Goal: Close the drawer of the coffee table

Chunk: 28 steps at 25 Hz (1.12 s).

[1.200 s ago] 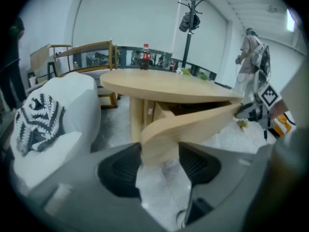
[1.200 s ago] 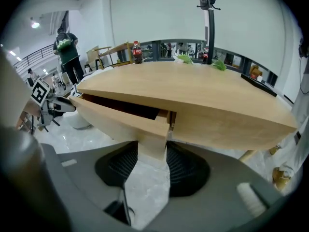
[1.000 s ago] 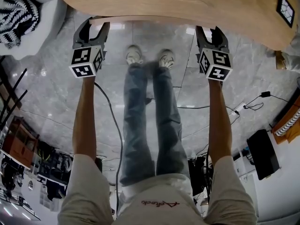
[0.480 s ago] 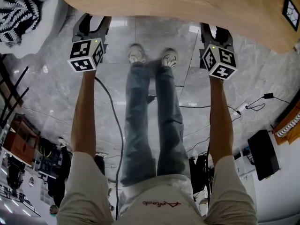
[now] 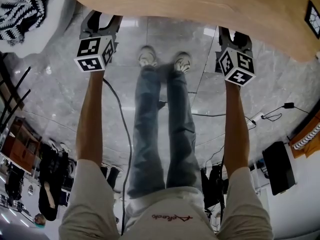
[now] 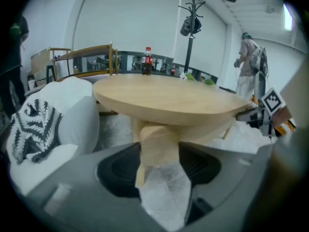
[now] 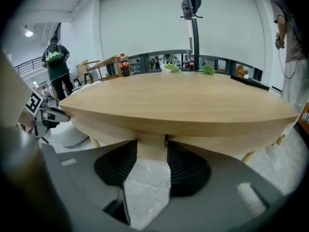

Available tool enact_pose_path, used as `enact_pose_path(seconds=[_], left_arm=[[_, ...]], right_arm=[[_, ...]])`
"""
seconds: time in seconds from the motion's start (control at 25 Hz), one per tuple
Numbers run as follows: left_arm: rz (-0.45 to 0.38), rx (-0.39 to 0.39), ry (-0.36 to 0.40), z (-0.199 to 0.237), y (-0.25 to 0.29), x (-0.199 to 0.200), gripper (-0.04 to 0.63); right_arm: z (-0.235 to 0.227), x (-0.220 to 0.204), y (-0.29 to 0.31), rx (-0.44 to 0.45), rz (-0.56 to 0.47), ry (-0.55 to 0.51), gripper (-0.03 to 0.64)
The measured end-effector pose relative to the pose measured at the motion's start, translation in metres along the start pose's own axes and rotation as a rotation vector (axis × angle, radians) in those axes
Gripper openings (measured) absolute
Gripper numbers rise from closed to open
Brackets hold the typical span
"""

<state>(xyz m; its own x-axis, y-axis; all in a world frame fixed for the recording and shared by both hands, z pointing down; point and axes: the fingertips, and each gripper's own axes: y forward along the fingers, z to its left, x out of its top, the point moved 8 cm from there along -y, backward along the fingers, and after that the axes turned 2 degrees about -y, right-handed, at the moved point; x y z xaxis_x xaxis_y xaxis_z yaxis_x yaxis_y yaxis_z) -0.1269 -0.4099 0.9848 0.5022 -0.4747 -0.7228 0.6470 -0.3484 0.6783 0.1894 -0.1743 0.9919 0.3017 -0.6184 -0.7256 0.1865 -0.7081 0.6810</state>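
The round light-wood coffee table (image 5: 200, 4) fills the top of the head view. No drawer front shows under its rim from above. My left gripper (image 5: 100, 20) and right gripper (image 5: 234, 34) both reach forward, their fingertips hidden under the tabletop's near edge. In the left gripper view the left gripper (image 6: 159, 153) stands open, and a pale wooden part (image 6: 157, 141) under the table (image 6: 169, 100) shows between the jaws. In the right gripper view the right gripper (image 7: 151, 153) is open too, a wooden block (image 7: 151, 146) below the tabletop (image 7: 183, 100) lying between its dark pads.
A white seat with a black-and-white striped cushion (image 5: 20, 11) stands left of the table. A cola bottle (image 6: 147, 62) and green items stand on the far tabletop. A cable (image 5: 122, 129) trails on the marble floor by the person's legs (image 5: 160, 124). People stand in the background.
A thin drawer edge that showed below the table rim one second ago has gone under the top. Both grippers moved forward with it, toward the table.
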Motion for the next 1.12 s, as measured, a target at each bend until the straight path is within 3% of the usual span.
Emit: enact_pose_path(seconds=[0.32, 0.56, 0.8, 1.12], left_arm=[[0.003, 0.052, -0.05, -0.006, -0.013, -0.015, 0.221], [0.041, 0.011, -0.07, -0.029, -0.037, -0.044, 0.157], [0.036, -0.045, -0.079, -0.058, -0.061, -0.055, 0.009], [-0.005, -0.093, -0.093, -0.086, -0.094, -0.026, 0.0]], right_arm=[[0.011, -0.01, -0.014, 0.0, 0.033, -0.021, 0.173], [0.026, -0.028, -0.037, 0.018, 0.057, -0.013, 0.1], [0.042, -0.036, -0.064, 0.034, 0.06, 0.001, 0.006], [0.048, -0.002, -0.103, 0.072, -0.004, 0.028, 0.005]])
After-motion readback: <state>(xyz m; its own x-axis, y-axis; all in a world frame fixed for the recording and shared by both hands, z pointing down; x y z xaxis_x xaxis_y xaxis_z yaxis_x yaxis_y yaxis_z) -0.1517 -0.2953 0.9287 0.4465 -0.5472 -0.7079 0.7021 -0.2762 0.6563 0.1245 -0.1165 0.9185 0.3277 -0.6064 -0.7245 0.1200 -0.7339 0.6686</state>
